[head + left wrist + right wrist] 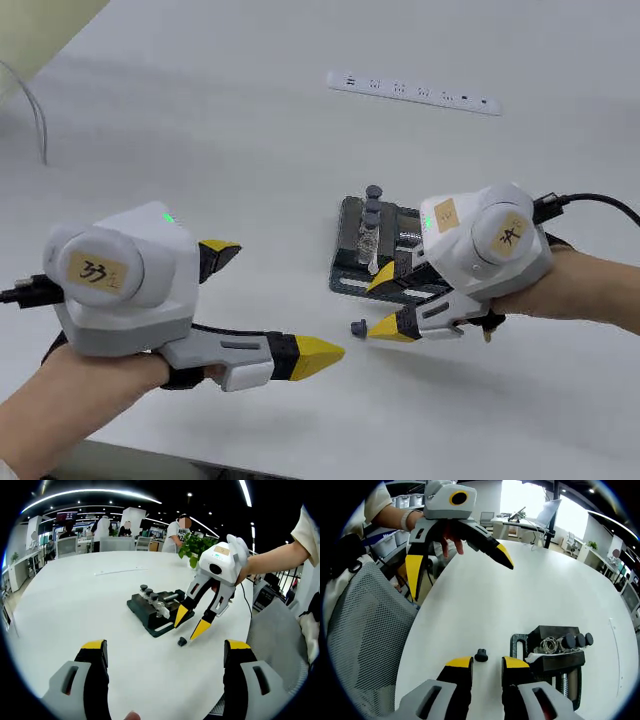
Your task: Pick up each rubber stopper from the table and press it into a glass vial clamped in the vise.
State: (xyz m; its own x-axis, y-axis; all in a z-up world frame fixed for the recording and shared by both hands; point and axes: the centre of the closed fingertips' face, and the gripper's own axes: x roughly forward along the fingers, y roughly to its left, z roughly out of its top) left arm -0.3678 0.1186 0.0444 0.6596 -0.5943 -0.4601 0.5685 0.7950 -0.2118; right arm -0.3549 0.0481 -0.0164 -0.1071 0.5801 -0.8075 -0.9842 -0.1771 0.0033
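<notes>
Stopper (358,327): loose on table (200,150), just beside vise (350,265). Right gripper (374,308): jaws parted, empty, poised at it. Step: pickup; next, straddle and close. Left gripper (285,298): spread, idle.

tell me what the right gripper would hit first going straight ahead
Likely the loose stopper, lying just ahead of the right gripper; depth is hard to judge. The vise sits to one side of that line.

White power strip (413,92) (lying flat), leafy green plant (196,545), grey mesh chair (365,630)
</notes>
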